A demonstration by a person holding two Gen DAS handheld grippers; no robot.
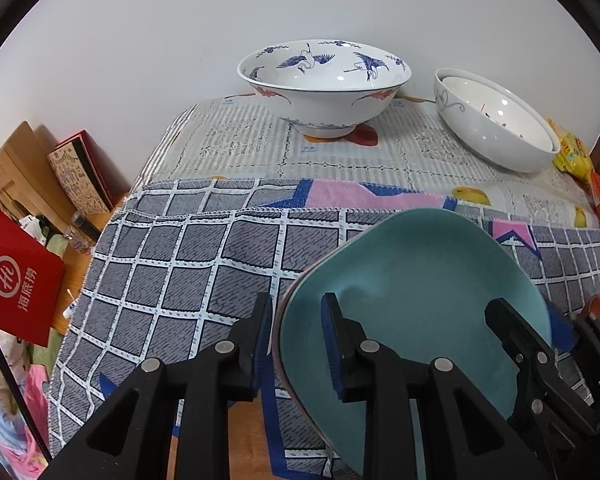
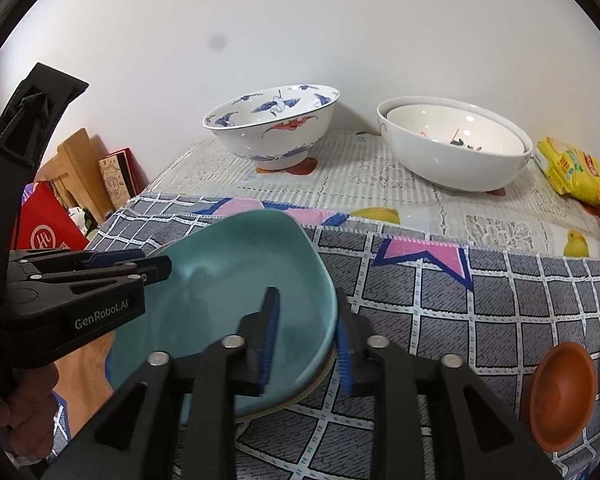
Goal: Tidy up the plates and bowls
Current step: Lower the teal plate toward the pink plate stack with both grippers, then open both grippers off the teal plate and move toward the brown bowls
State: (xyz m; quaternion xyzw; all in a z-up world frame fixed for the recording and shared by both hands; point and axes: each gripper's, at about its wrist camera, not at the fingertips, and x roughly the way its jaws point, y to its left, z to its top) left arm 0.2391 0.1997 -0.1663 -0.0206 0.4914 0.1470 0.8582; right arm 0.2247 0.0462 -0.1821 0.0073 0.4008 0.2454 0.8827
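The glossy teal, squarish ceramic plate (image 2: 228,300) sat low over the grey checked cloth (image 1: 172,280), with a second brownish rim showing just beneath its edge, so it may have rested on another dish. The right gripper (image 2: 306,340) straddled the plate's right rim, one blue-padded finger inside the dish and one outside; whether the pads actually pinched the rim I could not tell. The left gripper (image 1: 296,340) straddled the opposite rim in the same way, jaws apart with a visible gap to the glaze, so it looked open. Ahead of both grippers, near the wall, stood a white porcelain bowl painted with blue cranes (image 1: 324,84), and to its right a plain white bowl (image 2: 456,148) with a smaller one nested inside. A small terracotta dish (image 2: 562,396) lay just right of the right gripper. The risk, I judged, was the slick rim sliding from an uneven two-sided pinch, tipping the plate onto whatever lay beneath.
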